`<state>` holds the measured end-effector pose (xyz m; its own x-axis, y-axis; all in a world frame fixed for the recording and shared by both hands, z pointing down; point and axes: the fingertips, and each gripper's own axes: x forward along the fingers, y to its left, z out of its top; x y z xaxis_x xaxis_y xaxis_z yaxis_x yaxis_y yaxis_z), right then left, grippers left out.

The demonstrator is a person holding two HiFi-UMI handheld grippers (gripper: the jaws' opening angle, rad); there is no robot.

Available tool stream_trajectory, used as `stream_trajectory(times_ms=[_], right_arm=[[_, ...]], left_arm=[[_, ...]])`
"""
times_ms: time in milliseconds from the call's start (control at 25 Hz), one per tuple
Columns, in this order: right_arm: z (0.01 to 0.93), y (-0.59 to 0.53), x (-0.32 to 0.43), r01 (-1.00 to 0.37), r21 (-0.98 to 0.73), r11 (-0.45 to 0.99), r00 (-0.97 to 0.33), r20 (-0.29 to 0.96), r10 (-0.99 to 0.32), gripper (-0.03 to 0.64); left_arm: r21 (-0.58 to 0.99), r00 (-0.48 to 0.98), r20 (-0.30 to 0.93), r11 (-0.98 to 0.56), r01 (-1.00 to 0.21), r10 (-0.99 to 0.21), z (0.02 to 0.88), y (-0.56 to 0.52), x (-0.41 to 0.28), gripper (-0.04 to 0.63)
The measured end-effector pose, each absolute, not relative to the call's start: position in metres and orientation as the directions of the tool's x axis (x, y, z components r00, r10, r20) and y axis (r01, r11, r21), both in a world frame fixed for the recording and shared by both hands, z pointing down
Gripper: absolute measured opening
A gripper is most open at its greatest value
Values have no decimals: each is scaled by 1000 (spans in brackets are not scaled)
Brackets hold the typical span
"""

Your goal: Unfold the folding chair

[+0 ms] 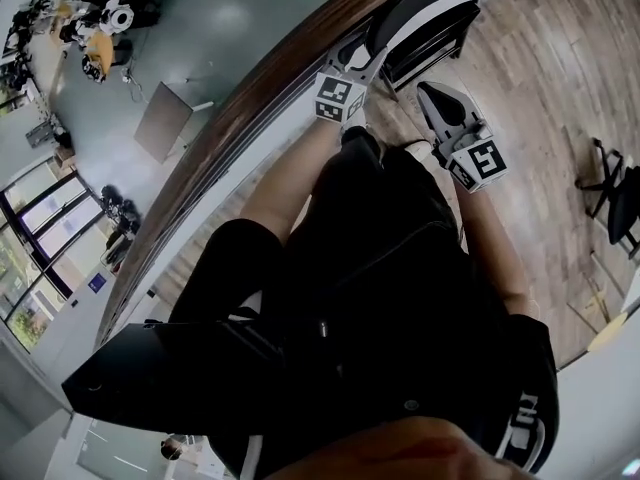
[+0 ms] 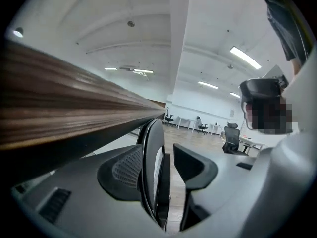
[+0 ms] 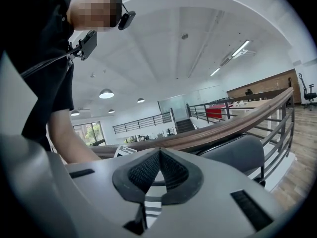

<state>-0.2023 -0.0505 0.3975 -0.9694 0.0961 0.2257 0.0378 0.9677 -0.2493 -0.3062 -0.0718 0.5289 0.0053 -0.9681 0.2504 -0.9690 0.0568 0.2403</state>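
Head view: folded chair [image 1: 428,16] stands on the wood floor [image 1: 545,63], close along the railing [image 3: 277,133] under the handrail [image 1: 245,103]. Can't tell if it touches the rail.

Step, as I judge it: the first grasp, with nothing unfolded yet.
- Left gripper [image 2: 164,171]: jaws apart, chair back edge between them. The right pad is clearly off it and the left pad is just beside it, so no clamp.
- Right gripper [image 3: 158,170]: jaws together, nothing in them, hovering near the top of the chair back.

Next move likely calls for:
- closing the left jaws on that back edge
- opening the right gripper to take the seat or front frame
- pulling the two apart, away from the railing

In the way:
- The handrail overhangs the chair top and the railing bars are right behind it, so there is little room on that side. The chair probably needs drawing out toward the open floor first.
- The person's own body crowds the near side.

An office chair [image 1: 620,198] sits well apart at the right floor edge, no bother.
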Motion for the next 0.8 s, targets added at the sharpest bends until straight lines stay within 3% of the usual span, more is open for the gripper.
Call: stream_trajectory(times_ms=[800], right_arm=[[429,-58,-183,-92,-285,954,-957,289,-6,8]], left_arm=[[262,93,325,-5,-965,-941,588,-125,-325,206]])
